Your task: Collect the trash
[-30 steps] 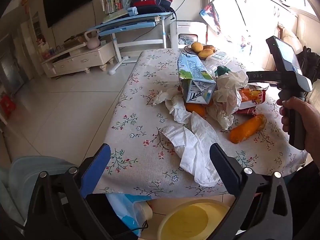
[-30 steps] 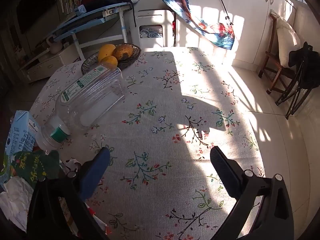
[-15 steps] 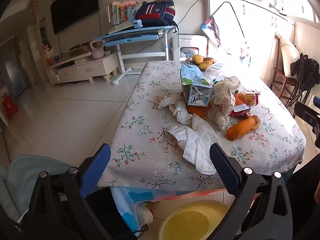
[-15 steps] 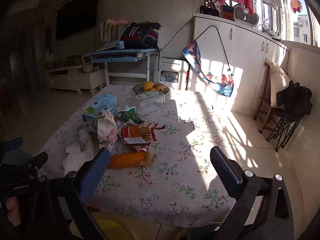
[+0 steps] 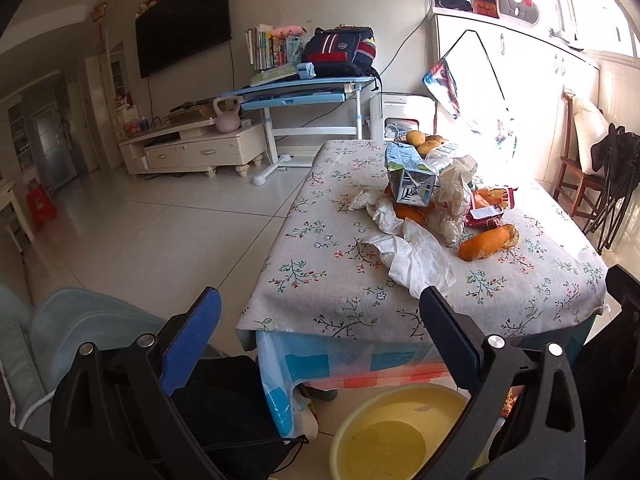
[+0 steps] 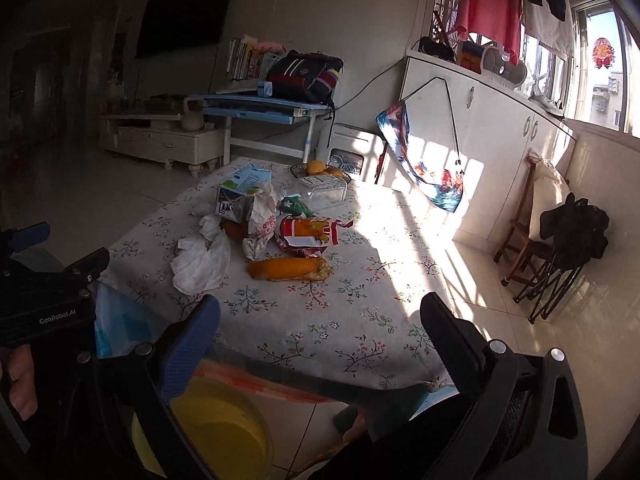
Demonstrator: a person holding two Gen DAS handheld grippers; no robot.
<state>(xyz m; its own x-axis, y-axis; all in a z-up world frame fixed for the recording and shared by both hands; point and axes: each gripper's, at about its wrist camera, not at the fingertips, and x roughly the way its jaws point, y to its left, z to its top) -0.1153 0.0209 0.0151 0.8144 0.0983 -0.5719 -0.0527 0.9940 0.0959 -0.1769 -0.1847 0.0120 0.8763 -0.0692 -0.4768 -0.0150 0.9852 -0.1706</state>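
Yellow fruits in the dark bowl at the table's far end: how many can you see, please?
3 yellow fruits, clustered in the dark bowl behind the milk carton; more may be hidden.

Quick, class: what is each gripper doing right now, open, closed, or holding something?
Left gripper: open, holding nothing, short of the table.
Right gripper: open, holding nothing.
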